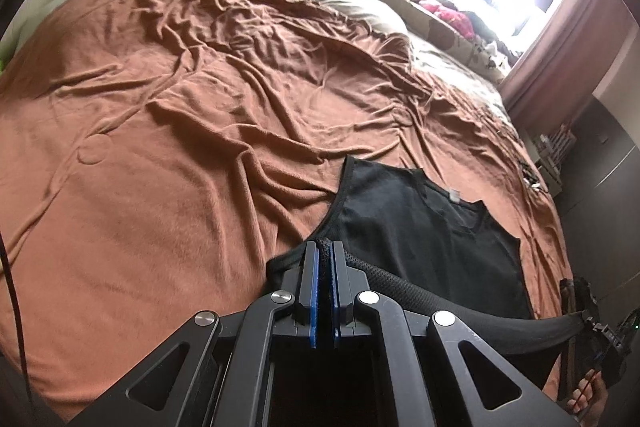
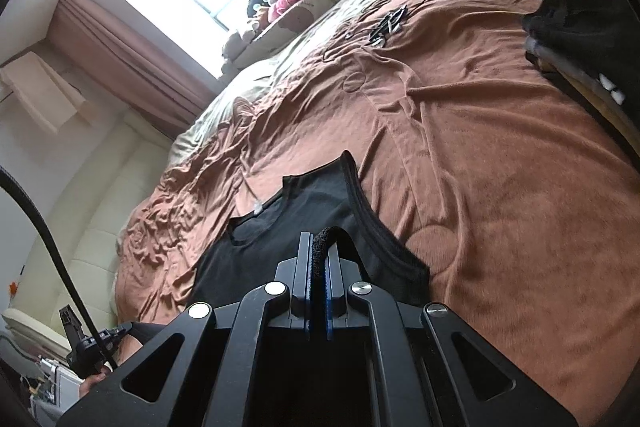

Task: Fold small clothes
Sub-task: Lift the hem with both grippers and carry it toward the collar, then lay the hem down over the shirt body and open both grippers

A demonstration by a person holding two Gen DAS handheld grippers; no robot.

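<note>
A black sleeveless top (image 1: 424, 227) lies on the rust-brown bedspread (image 1: 180, 147), neck end away from me. My left gripper (image 1: 324, 245) is shut on its bottom hem, which stretches in a lifted band (image 1: 480, 311) to the right gripper (image 1: 592, 315) at the frame's right edge. In the right wrist view the top (image 2: 280, 227) lies ahead, and my right gripper (image 2: 320, 239) is shut on the hem's other corner. The left gripper (image 2: 104, 339) shows at the lower left there.
The wrinkled bedspread (image 2: 500, 167) covers a large bed. A pile of dark clothes (image 2: 580, 23) sits at the bed's far right edge. Small dark items (image 2: 386, 23) lie near the window side. Stuffed toys (image 1: 440, 11) line the sill under the bright window.
</note>
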